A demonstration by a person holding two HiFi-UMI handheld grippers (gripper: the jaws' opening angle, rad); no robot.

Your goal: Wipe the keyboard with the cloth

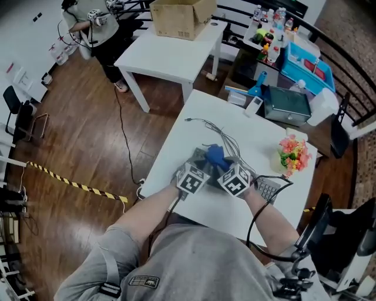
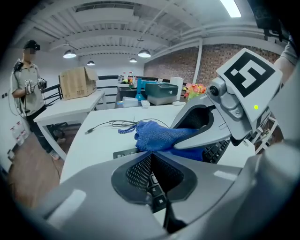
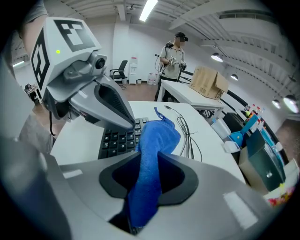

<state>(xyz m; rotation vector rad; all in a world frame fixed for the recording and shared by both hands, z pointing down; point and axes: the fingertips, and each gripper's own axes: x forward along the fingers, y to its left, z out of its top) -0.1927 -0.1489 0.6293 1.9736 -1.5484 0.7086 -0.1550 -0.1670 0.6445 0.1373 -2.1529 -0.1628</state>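
The right gripper point(image 3: 149, 161) is pinching the blue cloth point(image 3: 157, 136): the cloth runs up through its jaws as a narrow band and bunches into a loose fold just past the tips, lying over the far end of the black keyboard point(image 3: 115, 140). The left gripper point(image 2: 149, 157) has its jaws pressed together at the tips, with keyboard keys showing through the slit lower down. The near edge of the cloth begins right at those tips, and whether any of it is caught there cannot be told. Seen from the head view, both grippers sit side by side, angled in toward each other, with the cloth heaped between and ahead of them. The keyboard lies near the front edge of the white surface point(image 1: 194, 117), its right end poking out past the right gripper's marker cube. A thin grey cable point(image 1: 220, 132) trails across the surface beyond the cloth. A bunch of pink and yellow artificial flowers point(image 1: 294, 153) stands toward the right side of the surface, well apart from the grippers. On a second white table behind rests a cardboard box point(image 1: 179, 17), and a person point(image 1: 94, 26) stands near it
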